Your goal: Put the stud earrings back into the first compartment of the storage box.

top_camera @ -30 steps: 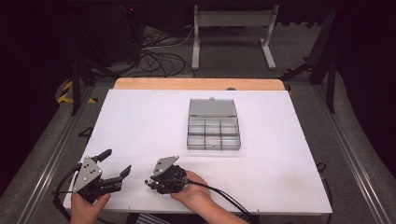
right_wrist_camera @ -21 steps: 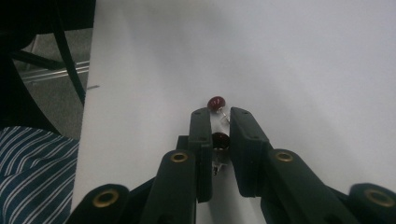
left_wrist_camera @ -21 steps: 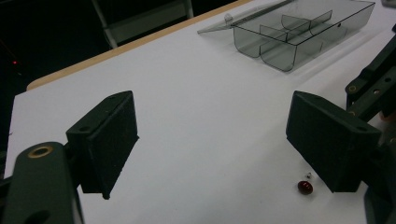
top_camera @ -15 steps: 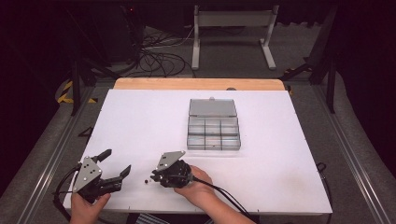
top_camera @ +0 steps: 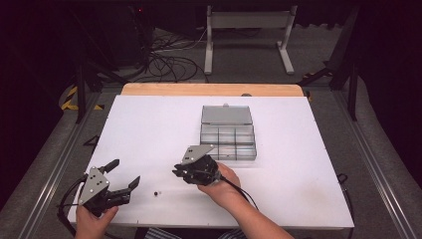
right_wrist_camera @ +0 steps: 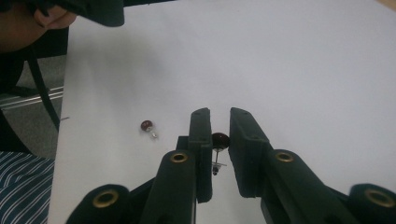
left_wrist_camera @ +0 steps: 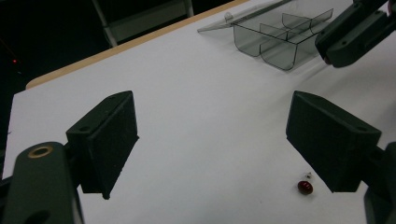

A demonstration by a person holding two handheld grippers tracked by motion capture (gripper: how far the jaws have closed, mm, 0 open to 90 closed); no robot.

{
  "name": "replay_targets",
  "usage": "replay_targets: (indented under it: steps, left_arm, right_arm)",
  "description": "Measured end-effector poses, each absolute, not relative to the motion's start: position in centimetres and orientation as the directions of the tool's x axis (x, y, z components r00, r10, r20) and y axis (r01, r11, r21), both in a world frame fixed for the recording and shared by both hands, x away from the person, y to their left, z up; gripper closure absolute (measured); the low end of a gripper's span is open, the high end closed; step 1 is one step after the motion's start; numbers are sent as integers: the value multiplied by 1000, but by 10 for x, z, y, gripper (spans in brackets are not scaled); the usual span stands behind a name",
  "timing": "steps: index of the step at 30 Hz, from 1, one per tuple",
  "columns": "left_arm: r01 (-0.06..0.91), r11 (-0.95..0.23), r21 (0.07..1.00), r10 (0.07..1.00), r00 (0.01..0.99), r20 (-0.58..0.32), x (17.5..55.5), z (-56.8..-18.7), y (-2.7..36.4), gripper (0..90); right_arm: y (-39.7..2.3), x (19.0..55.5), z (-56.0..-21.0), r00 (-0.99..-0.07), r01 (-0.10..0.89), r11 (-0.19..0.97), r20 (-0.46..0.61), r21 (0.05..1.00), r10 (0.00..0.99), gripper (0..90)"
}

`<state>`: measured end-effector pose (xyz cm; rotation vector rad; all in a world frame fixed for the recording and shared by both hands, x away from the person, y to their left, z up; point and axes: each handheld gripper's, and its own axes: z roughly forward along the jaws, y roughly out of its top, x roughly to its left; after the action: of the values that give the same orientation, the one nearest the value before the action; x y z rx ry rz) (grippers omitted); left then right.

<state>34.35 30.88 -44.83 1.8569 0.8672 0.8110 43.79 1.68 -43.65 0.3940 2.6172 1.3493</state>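
The right gripper (right_wrist_camera: 218,140) has its jaws clamped on a dark red earring (right_wrist_camera: 220,138), seemingly by its post, lifted just off the white bench (top_camera: 149,129). A second earring (top_camera: 156,192) lies at its eight o'clock. The left gripper (left_wrist_camera: 210,140) rests with jaws wide apart, the clear box (top_camera: 228,142) at its two o'clock.

A white surface (top_camera: 149,129) with a wooden strip along its far edge carries a clear plastic compartment box (top_camera: 228,142), its lid lying open flat behind it. Near the front edge lies a small dark red stud earring (top_camera: 156,193), well apart from the box.
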Motion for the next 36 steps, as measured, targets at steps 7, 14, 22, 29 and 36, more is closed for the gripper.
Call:
replay_targets:
  steps: [7,14,22,29,36]
  left_arm:
    - [231,-344,910,825,537,176,343,-448,309,172]
    - [227,-340,912,827,533,176,343,-448,309,174]
    - [230,-340,912,828,533,174,343,-448,309,174]
    - [228,-345,911,827,532,180,343,-448,309,174]
    - [228,-345,911,828,532,180,343,-448,310,174]
  right_arm:
    - [5,447,-423,-940,162,543,-39,824,339,797]
    - [-5,456,-411,-928,178,527,-36,831,370,797]
    - [-18,468,-402,-912,196,509,-35,838,408,797]
    - [-28,480,-396,-895,211,501,-41,839,445,796]
    - [-38,494,-397,-871,240,488,-36,839,490,796]
